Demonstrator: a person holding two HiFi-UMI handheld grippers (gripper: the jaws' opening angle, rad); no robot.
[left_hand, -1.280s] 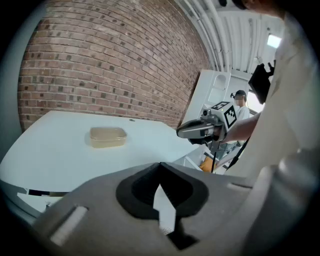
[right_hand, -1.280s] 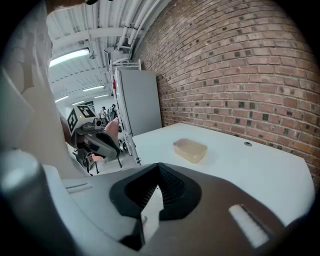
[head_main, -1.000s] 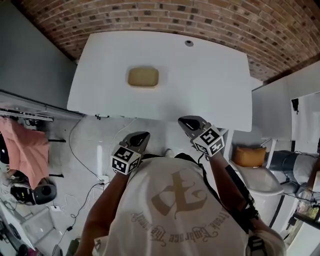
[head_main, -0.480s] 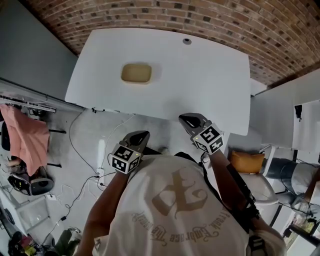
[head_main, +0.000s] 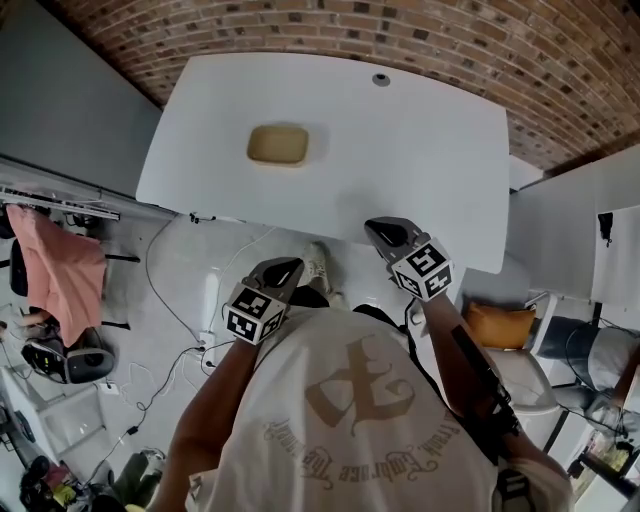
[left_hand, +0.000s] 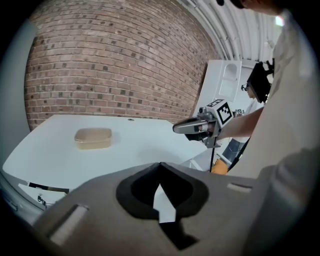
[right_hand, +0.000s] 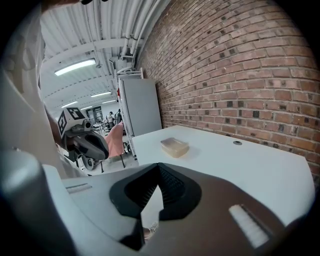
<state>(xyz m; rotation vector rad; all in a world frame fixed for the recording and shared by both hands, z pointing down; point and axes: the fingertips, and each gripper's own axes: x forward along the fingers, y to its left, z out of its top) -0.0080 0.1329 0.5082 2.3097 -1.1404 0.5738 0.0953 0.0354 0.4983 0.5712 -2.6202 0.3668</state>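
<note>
A shallow tan container (head_main: 278, 144) rests on the white table (head_main: 420, 150), towards its far left. My left gripper (head_main: 279, 270) hangs short of the table's near edge, over the floor, jaws shut on nothing. My right gripper (head_main: 386, 231) is level with that near edge, also shut and empty. In the left gripper view, the left gripper (left_hand: 160, 167) has the container (left_hand: 93, 138) ahead to the left and the right gripper (left_hand: 197, 126) to its right. From the right gripper (right_hand: 159, 167), the container (right_hand: 174, 147) lies far ahead and the left gripper (right_hand: 85, 142) is at the left.
A brick wall (head_main: 400, 30) backs the table, which has a small cable hole (head_main: 380, 79) near its far edge. A grey cabinet (right_hand: 140, 107) stands left of the table. A pink cloth (head_main: 55, 275) and cables lie on the floor at left. An orange seat (head_main: 497, 323) is at right.
The container looks smaller and further off in both gripper views, so both grippers have drawn back a little from the table. Both stay shut and empty.
</note>
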